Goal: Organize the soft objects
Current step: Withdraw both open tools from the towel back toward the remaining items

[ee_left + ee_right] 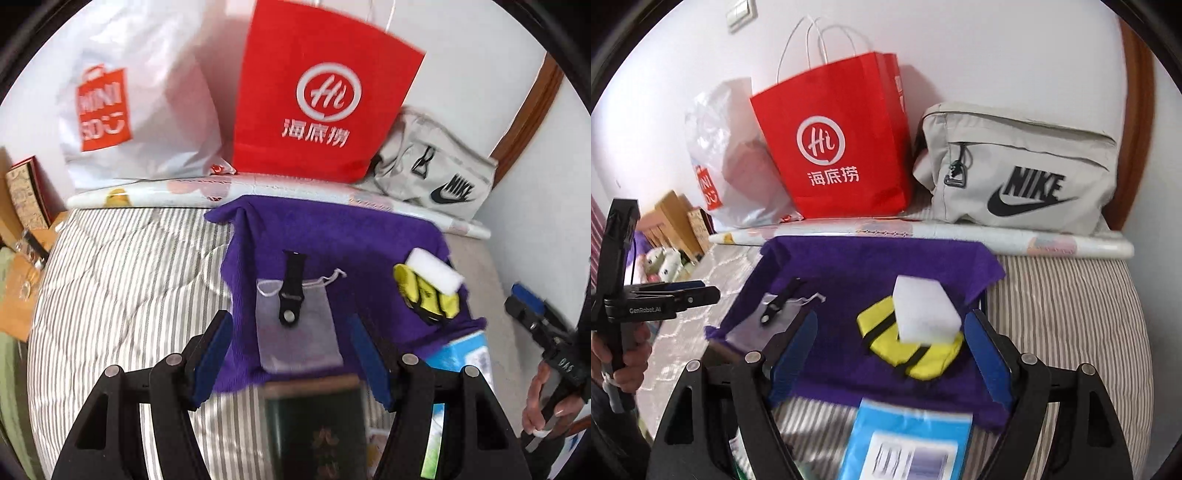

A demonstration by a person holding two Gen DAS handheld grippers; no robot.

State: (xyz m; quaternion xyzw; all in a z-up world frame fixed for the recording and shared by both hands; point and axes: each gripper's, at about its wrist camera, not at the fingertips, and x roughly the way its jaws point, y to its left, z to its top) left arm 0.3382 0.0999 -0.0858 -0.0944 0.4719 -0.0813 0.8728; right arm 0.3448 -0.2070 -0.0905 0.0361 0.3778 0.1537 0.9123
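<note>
A purple cloth [325,236] [849,266] lies spread on the striped bed. On it lie a grey drawstring pouch [295,332] [753,328] with a black watch strap [291,288] [779,301] across it, and a yellow pouch [428,295] [912,347] with a white sponge block [436,271] [925,312] on top. My left gripper [291,354] is open and empty, just short of the grey pouch. My right gripper [894,354] is open and empty, its fingers either side of the yellow pouch.
A red paper bag [325,92] [838,147], a white plastic bag [136,103] and a grey Nike bag [1023,166] stand along the wall behind a rolled mat [1071,243]. A blue packet [908,443] and a dark green booklet [317,424] lie near me.
</note>
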